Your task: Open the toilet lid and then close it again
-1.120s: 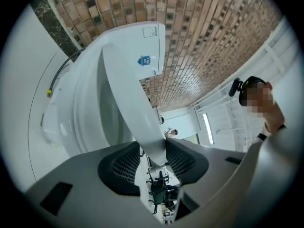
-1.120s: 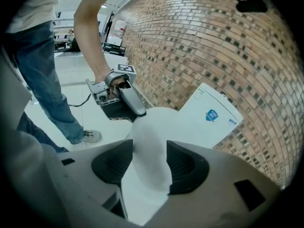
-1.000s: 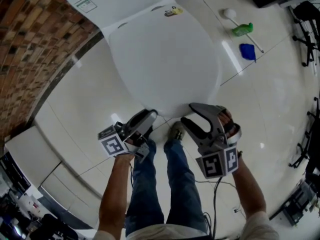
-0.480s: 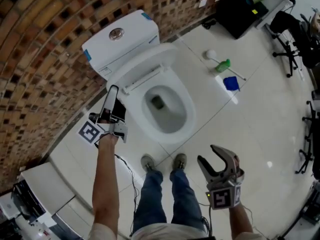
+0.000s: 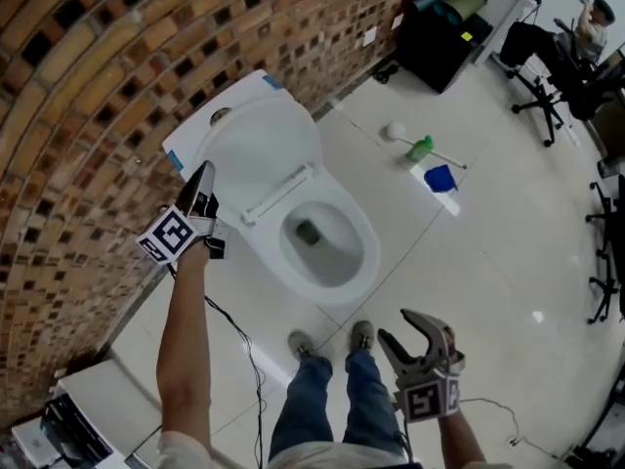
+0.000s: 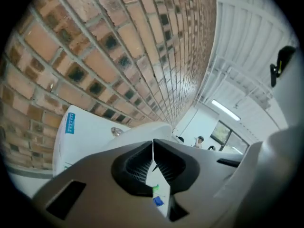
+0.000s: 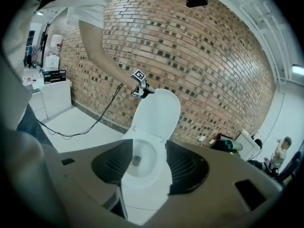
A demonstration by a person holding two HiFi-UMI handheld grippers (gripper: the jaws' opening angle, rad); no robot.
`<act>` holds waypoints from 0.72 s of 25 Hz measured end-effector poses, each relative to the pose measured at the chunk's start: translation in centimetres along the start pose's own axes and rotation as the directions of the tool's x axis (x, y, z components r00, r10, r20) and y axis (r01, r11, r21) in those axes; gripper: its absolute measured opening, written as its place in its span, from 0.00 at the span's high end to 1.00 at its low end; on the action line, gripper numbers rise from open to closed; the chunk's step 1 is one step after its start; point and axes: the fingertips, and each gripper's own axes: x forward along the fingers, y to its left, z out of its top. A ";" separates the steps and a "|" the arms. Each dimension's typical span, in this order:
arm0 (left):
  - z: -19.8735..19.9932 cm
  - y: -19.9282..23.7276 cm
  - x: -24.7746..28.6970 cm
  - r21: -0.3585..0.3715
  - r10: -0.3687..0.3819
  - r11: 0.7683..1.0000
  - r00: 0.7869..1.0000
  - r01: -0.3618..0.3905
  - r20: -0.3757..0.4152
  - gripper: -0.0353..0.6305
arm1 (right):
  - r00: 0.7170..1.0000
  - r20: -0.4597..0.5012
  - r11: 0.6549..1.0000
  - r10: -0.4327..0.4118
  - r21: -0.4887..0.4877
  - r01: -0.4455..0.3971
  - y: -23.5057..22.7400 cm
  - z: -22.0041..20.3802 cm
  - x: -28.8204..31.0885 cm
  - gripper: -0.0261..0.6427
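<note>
Glossy white floor tiles (image 5: 488,233) ran up to a curved brick wall (image 5: 88,76), and the toilet stood against that wall. Nearest the person, the right gripper (image 5: 400,328) hung low beside the shoes (image 5: 363,335). Its jaws were spread with nothing between them, and it was well apart from the toilet.

A cable (image 7: 71,136) lay looped on the floor at the person's left and climbed to the left hand. A careless step that way could have snagged it and jerked that arm.

Beyond the shoes the bowl (image 5: 327,244) lay uncovered. The toilet lid (image 5: 266,149) stood raised and leaned back on the cistern (image 5: 186,145). The left gripper (image 5: 204,176) was at the lid's left edge, either touching it or just beside it; the views did not settle which. Its jaws had just been closing and were pressed together with nothing caught between them.

Opening looked done and the closing remained. The main danger lay there, because pressed-together jaws could only push. Once the lid tipped past its balance nothing would have held it, and it would probably have dropped and slammed. The smooth plastic could also have let the tips skid off, and the right gripper was too far away to catch the lid.

Farther off, a green bottle (image 5: 421,149) and office chairs (image 5: 532,52) stood well clear and posed no threat.
</note>
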 end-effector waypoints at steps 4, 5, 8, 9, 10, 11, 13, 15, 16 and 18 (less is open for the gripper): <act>-0.4 -0.1 -0.6 -0.003 0.009 1.000 1.000 -0.009 0.017 0.94 | 0.982 -0.168 0.976 0.086 -0.184 -0.117 0.5 -1.2 -1.2 0.61; -0.3 -0.7 -1.2 -0.012 -0.007 1.000 0.999 0.008 0.036 0.94 | 0.954 -0.276 0.948 0.115 -0.257 -0.189 0.5 -2.5 -2.1 0.61; 0.1 -4.7 -4.2 -0.007 -0.103 0.995 0.992 0.104 0.079 0.94 | 0.840 -0.527 0.850 0.127 -0.379 -0.367 0.3 -4.8 -4.0 0.61; 0.2 -6.7 -5.3 0.017 -0.150 0.989 0.985 0.149 0.082 0.94 | 0.829 -0.545 0.841 0.129 -0.382 -0.382 0.3 -4.5 -3.9 0.61; 0.4 -8.9 -6.5 0.063 -0.185 0.982 0.980 0.181 0.075 0.94 | 0.833 -0.537 0.846 0.136 -0.374 -0.380 0.3 -3.6 -3.5 0.61; 0.7 -11.1 -7.9 0.123 -0.208 0.972 0.976 0.199 0.061 0.94 | 0.842 -0.518 0.855 0.148 -0.361 -0.372 0.4 -2.5 -3.1 0.61; 1.2 -15.8 -11.1 0.265 -0.239 0.938 0.971 0.223 0.028 0.94 | 0.859 -0.480 0.871 0.176 -0.331 -0.364 0.6 -0.3 -2.7 0.61; 2.0 -20.0 -13.8 0.421 -0.243 0.880 0.970 0.223 -0.004 0.94 | 0.870 -0.445 0.881 0.213 -0.297 -0.367 0.5 1.5 -1.9 0.61; 2.4 -21.8 -15.0 0.492 -0.234 0.845 0.972 0.212 -0.018 0.94 | 0.874 -0.425 0.885 0.235 -0.278 -0.373 0.4 2.4 -1.3 0.61; 2.4 -24.6 -17.3 0.594 -0.205 0.781 0.978 0.193 -0.047 0.94 | 0.882 -0.387 0.898 0.269 -0.230 -0.375 0.3 3.9 -0.4 0.61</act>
